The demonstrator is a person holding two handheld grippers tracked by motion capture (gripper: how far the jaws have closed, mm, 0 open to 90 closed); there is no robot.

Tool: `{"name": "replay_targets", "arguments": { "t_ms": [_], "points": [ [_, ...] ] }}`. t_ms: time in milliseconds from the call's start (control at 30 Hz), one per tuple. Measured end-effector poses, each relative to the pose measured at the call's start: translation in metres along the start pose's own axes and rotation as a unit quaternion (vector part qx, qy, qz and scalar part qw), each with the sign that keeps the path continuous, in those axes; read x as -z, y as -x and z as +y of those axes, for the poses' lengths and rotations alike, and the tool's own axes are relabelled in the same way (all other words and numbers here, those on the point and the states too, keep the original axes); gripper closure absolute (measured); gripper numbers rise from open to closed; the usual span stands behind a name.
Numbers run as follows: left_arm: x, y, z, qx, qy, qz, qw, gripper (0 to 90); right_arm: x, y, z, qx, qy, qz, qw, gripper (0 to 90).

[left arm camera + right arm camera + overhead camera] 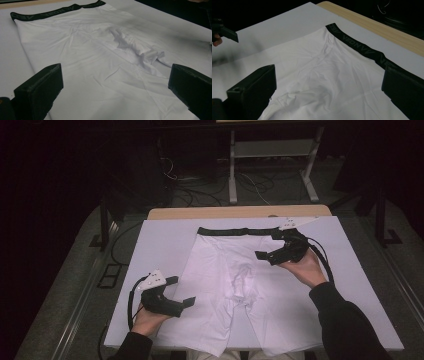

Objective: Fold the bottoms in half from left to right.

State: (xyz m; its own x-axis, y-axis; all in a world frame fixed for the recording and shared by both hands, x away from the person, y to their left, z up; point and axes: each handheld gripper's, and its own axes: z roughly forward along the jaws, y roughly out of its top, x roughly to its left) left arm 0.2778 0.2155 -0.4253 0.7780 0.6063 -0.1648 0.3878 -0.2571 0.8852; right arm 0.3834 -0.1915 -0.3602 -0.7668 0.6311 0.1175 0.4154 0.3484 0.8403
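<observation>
White boxer briefs with a black waistband lie flat on a white board, waistband at the far side. A small bunch of wrinkles sits at the crotch. My left gripper hovers open over the edge of the garment's left leg, nothing between its jaws. My right gripper hovers open near the waistband's right end, with white fabric under its gap. The left gripper also shows far off in the right gripper view.
The white board covers a wooden table whose far edge shows beyond the waistband. On the dark floor behind stand a metal frame and loose cables. Bare board lies to either side of the briefs.
</observation>
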Motion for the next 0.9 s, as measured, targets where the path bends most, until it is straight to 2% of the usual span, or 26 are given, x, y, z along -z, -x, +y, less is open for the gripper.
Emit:
{"name": "replay_targets", "arguments": {
  "t_ms": [900],
  "points": [
    [0.001, -0.002, 0.0, -0.001, 0.001, 0.003, 1.0, 0.0, -0.05, 0.001, 0.03, 0.014, -0.014, 0.013, 0.9997, 0.0]
  ]
}}
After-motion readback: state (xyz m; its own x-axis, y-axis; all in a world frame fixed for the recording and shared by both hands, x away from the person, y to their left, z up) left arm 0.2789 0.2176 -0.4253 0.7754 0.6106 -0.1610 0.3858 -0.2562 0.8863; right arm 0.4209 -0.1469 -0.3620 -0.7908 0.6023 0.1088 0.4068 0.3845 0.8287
